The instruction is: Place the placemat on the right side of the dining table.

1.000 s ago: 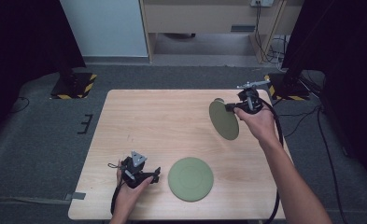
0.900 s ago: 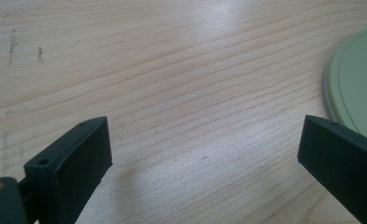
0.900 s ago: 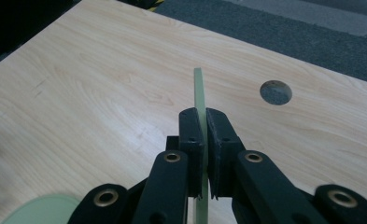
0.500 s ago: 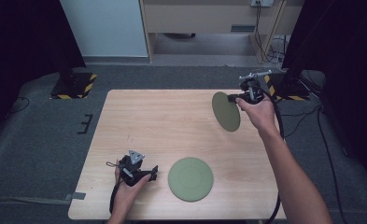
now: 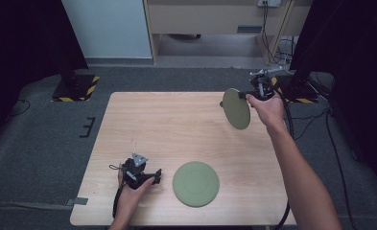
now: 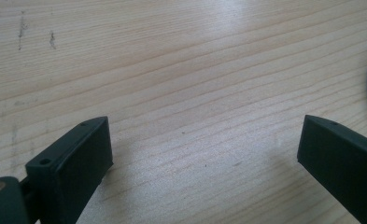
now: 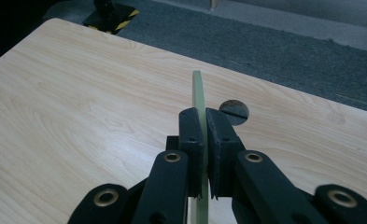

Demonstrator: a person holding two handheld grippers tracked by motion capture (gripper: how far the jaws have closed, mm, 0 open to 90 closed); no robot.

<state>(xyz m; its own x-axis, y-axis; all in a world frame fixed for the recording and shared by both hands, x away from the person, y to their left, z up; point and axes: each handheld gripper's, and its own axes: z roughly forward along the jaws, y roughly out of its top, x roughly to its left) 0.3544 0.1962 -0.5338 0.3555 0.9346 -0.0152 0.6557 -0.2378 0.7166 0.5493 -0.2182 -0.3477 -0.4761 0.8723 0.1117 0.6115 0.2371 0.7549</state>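
Table (image 5: 176, 124) is filling mid-frame in the high view. One green plate (image 5: 195, 183) is lying flat at lower centre. A second plate (image 5: 236, 109) is hanging on edge at upper right, off the wood, with the right gripper (image 5: 251, 94) clamping its rim. Left gripper (image 5: 147, 176), lower left, is resting wide open, holding nothing. Judging halfway: stacking seems left.

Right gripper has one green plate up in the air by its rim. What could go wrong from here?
1. The right gripper pinches the lifted plate only at its rim, jaws shut on a thin edge; it could swing or slip out and drop onto the table.
2. It hangs near the table's far right corner, so a fall might carry it off the edge.
3. If it is lowered onto the second plate while tilted, the edges could clash.
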